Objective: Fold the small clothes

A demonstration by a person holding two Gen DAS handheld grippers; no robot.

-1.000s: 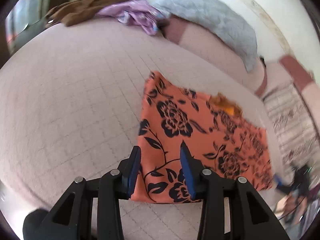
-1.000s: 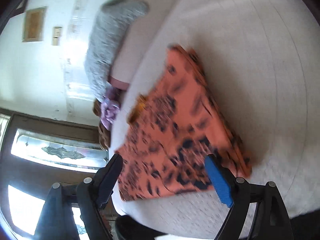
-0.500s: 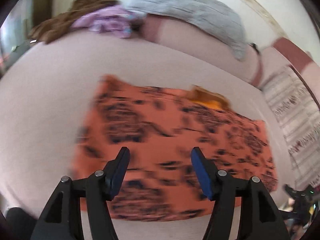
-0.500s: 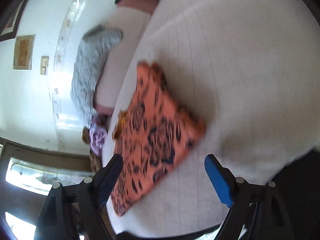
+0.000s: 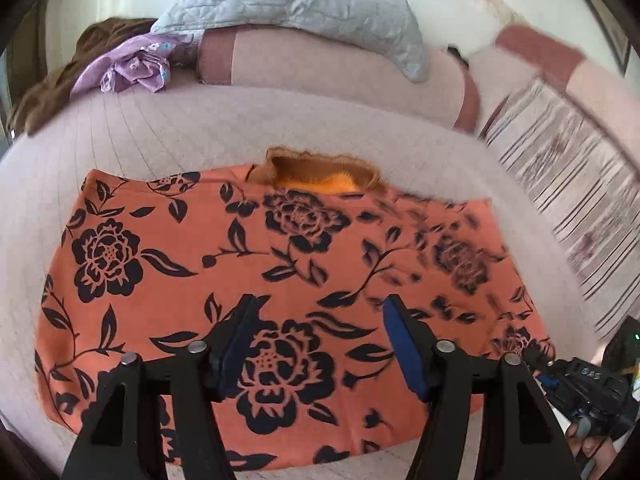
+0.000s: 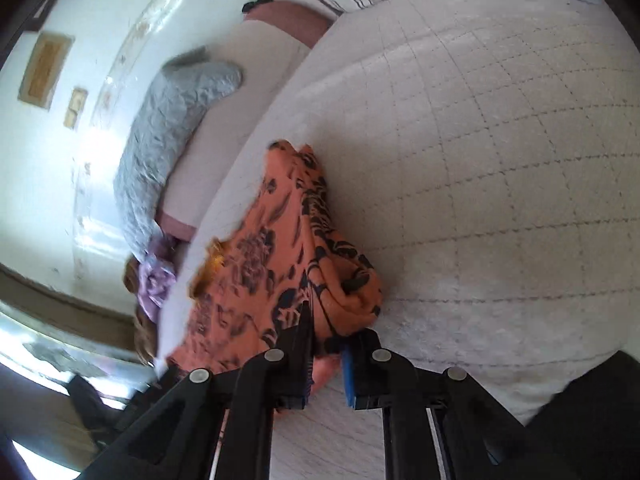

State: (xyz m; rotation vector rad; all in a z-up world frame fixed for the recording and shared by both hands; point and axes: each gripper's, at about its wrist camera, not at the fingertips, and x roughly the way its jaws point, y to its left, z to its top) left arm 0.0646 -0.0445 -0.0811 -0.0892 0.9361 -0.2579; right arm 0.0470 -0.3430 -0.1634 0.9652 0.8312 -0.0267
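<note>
Orange floral cloth (image 5: 256, 264), the task's garment, lay spread flat on the pale quilted bedspread (image 5: 160, 128), and nearest over its close edge hung the left gripper (image 5: 318, 312), its fingers apart and opening with nothing pinched between them. At the garment's near right corner the right gripper (image 6: 326, 334) was closing, its pads pressed on a bunched fold of the fabric. Beyond the garment sat a grey quilted pillow (image 5: 304, 4) and, to its left, a purple cloth (image 5: 132, 68).

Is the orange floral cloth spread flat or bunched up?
Mostly spread: the orange floral cloth lies flat on the bed, but one corner is bunched in the closing right gripper.
</note>
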